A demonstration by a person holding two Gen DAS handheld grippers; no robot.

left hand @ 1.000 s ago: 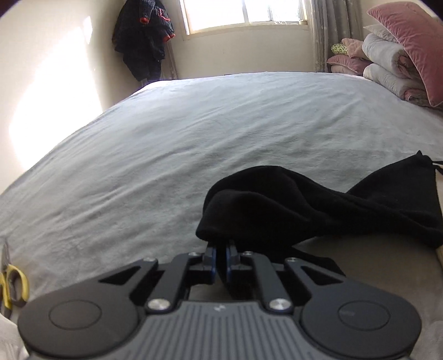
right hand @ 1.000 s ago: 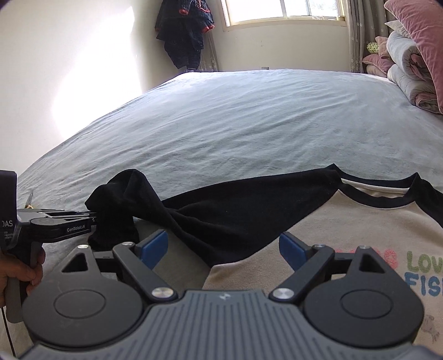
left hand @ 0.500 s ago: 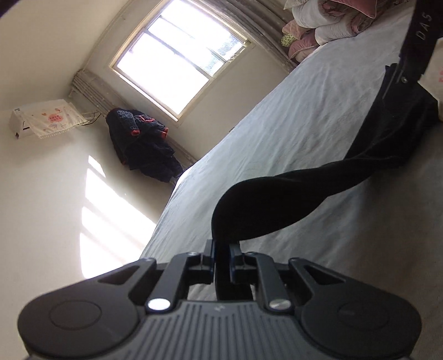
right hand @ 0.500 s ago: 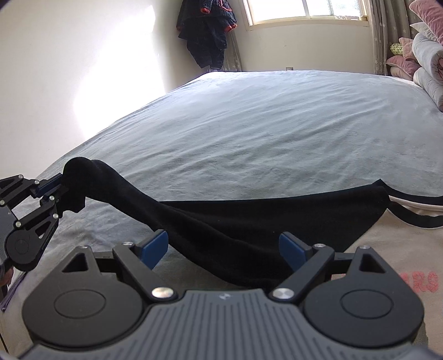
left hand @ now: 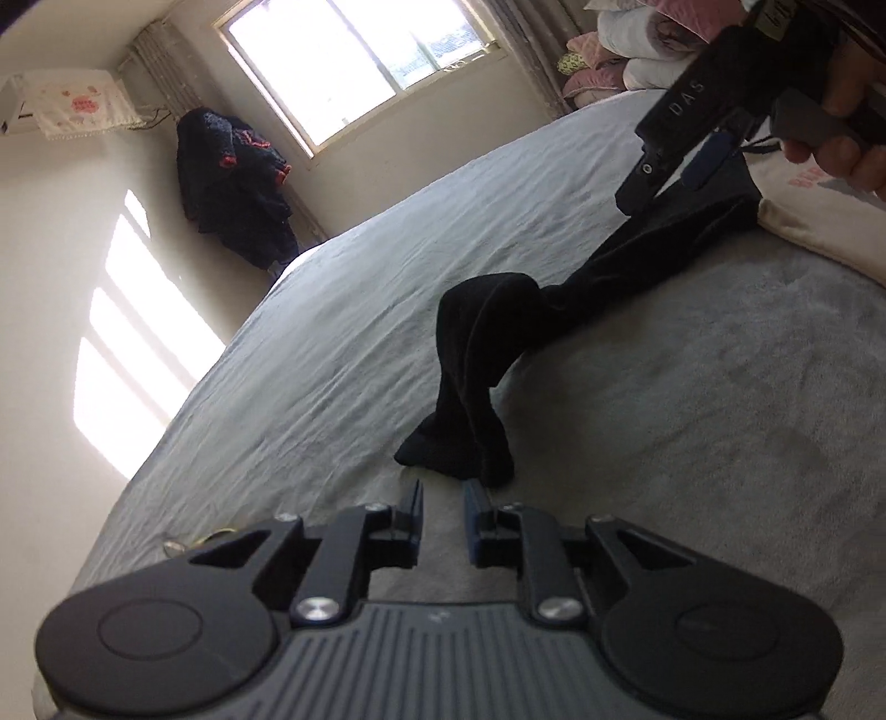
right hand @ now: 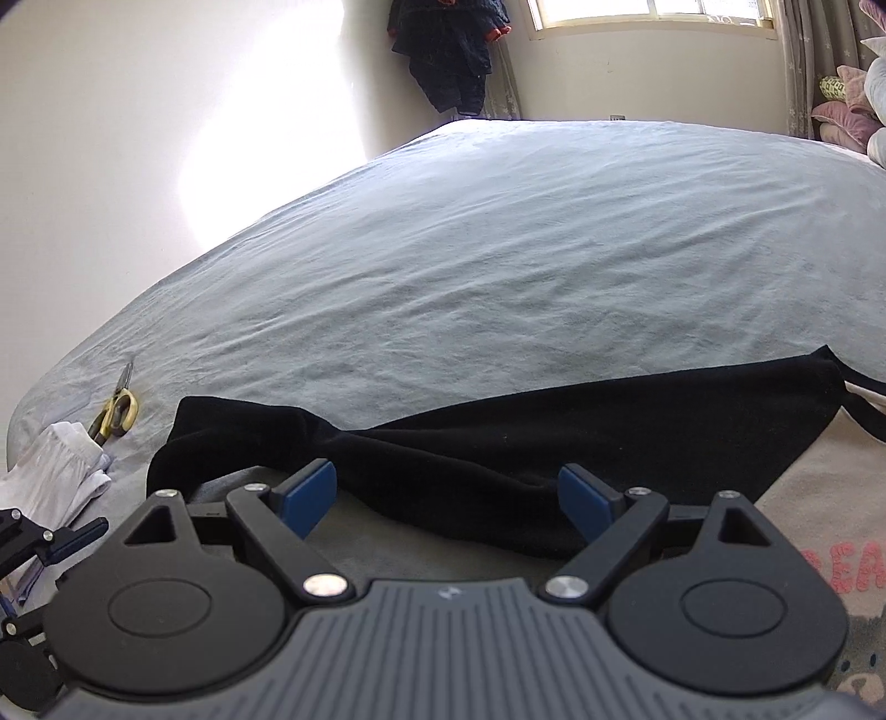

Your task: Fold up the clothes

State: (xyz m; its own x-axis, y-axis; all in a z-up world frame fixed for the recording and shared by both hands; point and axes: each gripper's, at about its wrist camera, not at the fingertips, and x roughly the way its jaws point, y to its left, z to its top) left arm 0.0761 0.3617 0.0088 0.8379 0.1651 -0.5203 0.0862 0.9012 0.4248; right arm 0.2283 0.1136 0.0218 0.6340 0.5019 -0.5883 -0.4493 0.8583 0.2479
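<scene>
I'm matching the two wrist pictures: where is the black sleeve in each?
Left wrist: black sleeve lies mid-picture on the bed, its cuff just past the fingertips.
Right wrist: black sleeve runs across the lower middle, above the blue pads.
Shared landmark: dark clothes hanging beside the window.

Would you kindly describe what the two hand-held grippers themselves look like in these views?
Both look alike. The left hand-held gripper has a ribbed grey body, two round black discs, black linkage arms with silver screws and narrow dark blue pads. The right hand-held gripper shows the same build, with brighter blue pads. In the left view its black side bears white "DAS" lettering, and a bare hand grips its grey handle.
</scene>
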